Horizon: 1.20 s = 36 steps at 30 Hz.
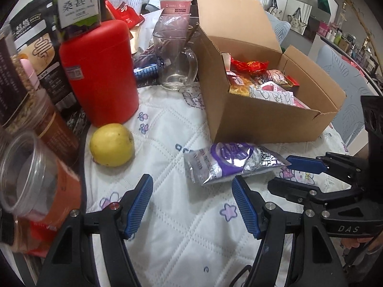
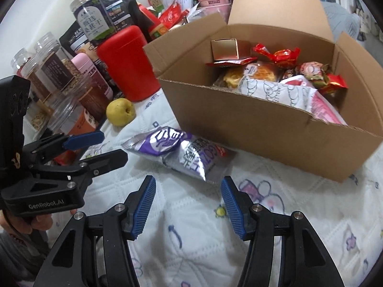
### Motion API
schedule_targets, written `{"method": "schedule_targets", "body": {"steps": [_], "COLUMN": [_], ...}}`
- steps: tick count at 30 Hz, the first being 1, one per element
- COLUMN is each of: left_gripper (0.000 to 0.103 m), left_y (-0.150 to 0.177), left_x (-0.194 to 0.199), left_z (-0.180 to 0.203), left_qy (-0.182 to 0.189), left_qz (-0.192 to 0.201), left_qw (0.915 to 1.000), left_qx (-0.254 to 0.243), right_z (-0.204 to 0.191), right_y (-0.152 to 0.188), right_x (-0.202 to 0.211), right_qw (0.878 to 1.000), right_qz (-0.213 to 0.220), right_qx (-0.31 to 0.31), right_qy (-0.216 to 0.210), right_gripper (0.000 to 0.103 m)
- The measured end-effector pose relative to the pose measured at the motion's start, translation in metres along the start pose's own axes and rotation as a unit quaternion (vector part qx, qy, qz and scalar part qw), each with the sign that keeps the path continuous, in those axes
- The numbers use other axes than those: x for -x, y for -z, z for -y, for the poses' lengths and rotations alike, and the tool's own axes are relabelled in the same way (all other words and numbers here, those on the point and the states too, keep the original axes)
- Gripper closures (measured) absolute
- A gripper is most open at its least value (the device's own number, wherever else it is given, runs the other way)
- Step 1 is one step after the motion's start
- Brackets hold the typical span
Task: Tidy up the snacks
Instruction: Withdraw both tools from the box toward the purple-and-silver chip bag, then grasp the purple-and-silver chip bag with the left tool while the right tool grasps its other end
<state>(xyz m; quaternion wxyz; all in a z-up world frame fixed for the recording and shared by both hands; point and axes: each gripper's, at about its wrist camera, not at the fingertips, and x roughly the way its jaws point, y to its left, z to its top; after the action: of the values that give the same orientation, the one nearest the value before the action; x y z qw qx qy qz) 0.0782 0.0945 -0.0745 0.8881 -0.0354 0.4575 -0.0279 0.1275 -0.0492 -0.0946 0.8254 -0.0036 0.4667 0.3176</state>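
Observation:
A silver and purple snack packet (image 1: 225, 161) lies on the white quilted cloth in front of an open cardboard box (image 1: 263, 119) that holds several wrapped snacks (image 1: 263, 81). My left gripper (image 1: 191, 203) is open and empty, just short of the packet. My right gripper (image 2: 188, 203) is open and empty, just short of the same packet (image 2: 182, 153). The box (image 2: 263, 124) and its snacks (image 2: 275, 71) show in the right wrist view. The right gripper (image 1: 282, 172) shows at the packet's right end in the left wrist view; the left gripper (image 2: 107, 146) shows left of the packet.
A yellow apple (image 1: 112, 144) lies left of the packet. A red canister (image 1: 100, 71), a glass mug (image 1: 177, 62), plastic jars (image 2: 62, 76) and dark pouches crowd the left and back. A pink paper cup (image 1: 176, 6) stands behind the box.

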Motion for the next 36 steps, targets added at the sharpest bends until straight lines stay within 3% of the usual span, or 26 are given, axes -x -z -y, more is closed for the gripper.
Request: {"method": "schedule_targets", "body": {"steps": [12,16,20,23,28,36], "left_gripper": [0.035,0.035,0.035,0.035,0.035,0.035], "left_y": [-0.011,-0.013,-0.012,-0.011,-0.010,-0.008], "left_x": [-0.032,-0.039,-0.053,-0.048,-0.033,-0.019], "left_z": [-0.003,-0.002,-0.005,-0.003,-0.006,-0.019], "left_qy": [0.055,0.057,0.057,0.056,0.042,0.065], "left_qz": [-0.028,-0.038,-0.072,-0.060,-0.043,-0.030], "left_qw": [0.9981,0.9976,0.9957,0.9966,0.9982,0.9972], "left_qx": [0.008,0.007,0.012,0.008,-0.004,0.022], "right_z": [0.016,0.018,0.019,0.018,0.022,0.024], "right_y": [-0.014,-0.019,-0.021,-0.021,-0.020,-0.017], "right_x": [-0.020,-0.023,-0.025,-0.028,-0.032,-0.033], "right_qw": [1.000,1.000,1.000,1.000,1.000,1.000], "right_qz": [-0.014,-0.011,-0.007,-0.006,-0.011,-0.012], "right_qx": [-0.021,-0.013,-0.008,-0.002,-0.006,0.001], "right_qy": [-0.006,0.007,-0.004,-0.006,-0.006,-0.013], "right_gripper": [0.045,0.045,0.045,0.045,0.053,0.072]}}
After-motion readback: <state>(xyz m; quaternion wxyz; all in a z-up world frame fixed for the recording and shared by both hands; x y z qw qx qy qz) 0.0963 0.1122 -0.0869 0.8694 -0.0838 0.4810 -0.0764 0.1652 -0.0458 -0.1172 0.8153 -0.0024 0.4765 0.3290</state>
